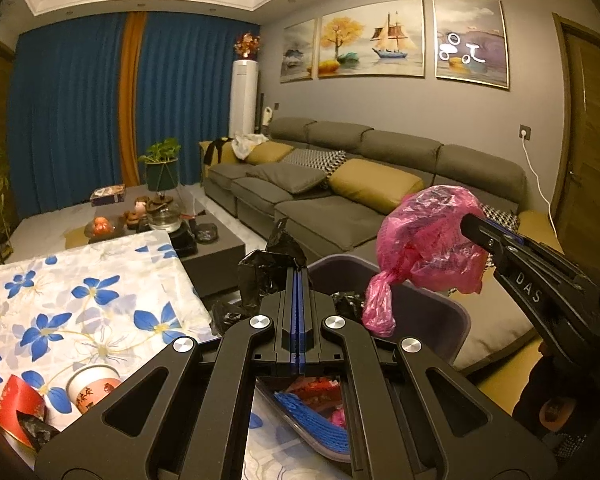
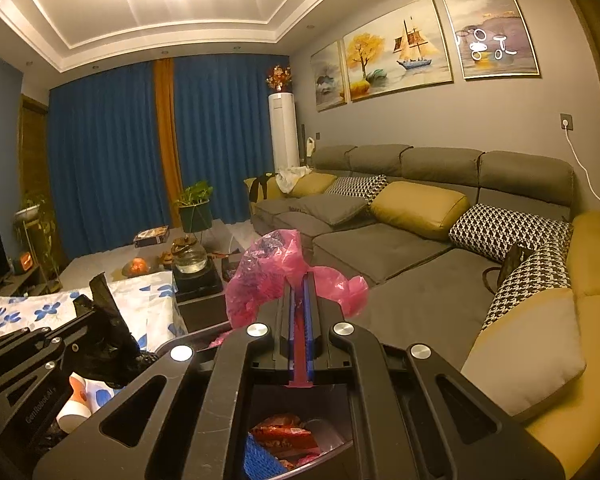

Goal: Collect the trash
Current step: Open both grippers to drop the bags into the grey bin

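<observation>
Left wrist view: the left gripper (image 1: 298, 276) is clamped on a black bag (image 1: 274, 258) at 12 o'clock. At 2 o'clock, a pink bag (image 1: 428, 248) is pinched by the right gripper (image 2: 300, 280) above the grey bin (image 1: 432, 312).

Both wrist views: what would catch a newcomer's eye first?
The crumpled pink plastic bag, pinched in the right tongs, hangs above the grey bin. Beside it, the left tongs are shut on a black bag at the bin's edge, next to the blue-flowered tablecloth.
</observation>
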A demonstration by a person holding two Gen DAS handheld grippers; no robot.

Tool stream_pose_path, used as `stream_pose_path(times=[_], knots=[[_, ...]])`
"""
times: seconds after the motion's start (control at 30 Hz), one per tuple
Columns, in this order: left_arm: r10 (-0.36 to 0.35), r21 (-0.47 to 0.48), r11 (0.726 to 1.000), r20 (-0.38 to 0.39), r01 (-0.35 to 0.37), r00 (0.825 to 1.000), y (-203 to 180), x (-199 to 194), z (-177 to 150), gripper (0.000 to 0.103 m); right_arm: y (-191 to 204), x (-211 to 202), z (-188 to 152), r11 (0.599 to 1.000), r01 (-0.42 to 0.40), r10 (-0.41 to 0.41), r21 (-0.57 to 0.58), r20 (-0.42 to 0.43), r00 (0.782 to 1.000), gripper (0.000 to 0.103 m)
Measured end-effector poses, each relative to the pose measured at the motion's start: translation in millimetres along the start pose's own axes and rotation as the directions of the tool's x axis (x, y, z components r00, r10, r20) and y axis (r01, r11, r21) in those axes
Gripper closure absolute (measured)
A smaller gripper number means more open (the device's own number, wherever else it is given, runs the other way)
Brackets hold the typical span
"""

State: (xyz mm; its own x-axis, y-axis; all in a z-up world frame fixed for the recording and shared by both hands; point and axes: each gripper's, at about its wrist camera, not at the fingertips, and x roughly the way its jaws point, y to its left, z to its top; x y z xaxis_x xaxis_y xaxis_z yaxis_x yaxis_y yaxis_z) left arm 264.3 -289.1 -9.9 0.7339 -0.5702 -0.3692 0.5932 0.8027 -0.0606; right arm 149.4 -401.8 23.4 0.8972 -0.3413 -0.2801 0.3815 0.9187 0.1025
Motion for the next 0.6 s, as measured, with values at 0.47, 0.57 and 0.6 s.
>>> stream_pose_path(times=[0.47, 0.57, 0.6], knots=[[0.034, -0.015, 0.999, 0.028, -0.033, 0.999, 7.7, -10.6, -5.2, 0.020, -9.2, -7.2, -0.5, 1.000, 0.019, -0.020, 0.016, 0.019, 1.000, 0.046], [0.090, -0.016, 0.996, 0.054, -0.089, 0.994, 11.8, -24.7, -7.9, 0.012, -8.8, -15.1, -3.4, 1.000, 0.019, -0.019, 0.022, 0.024, 1.000, 0.031], [0.117, -0.016, 0.993, 0.056, -0.117, 0.992, 13.8, -31.1, -10.1, 0.011, -8.8, -18.1, -4.9, 1.000, 0.018, -0.018, 0.026, 0.027, 0.999, 0.026]])
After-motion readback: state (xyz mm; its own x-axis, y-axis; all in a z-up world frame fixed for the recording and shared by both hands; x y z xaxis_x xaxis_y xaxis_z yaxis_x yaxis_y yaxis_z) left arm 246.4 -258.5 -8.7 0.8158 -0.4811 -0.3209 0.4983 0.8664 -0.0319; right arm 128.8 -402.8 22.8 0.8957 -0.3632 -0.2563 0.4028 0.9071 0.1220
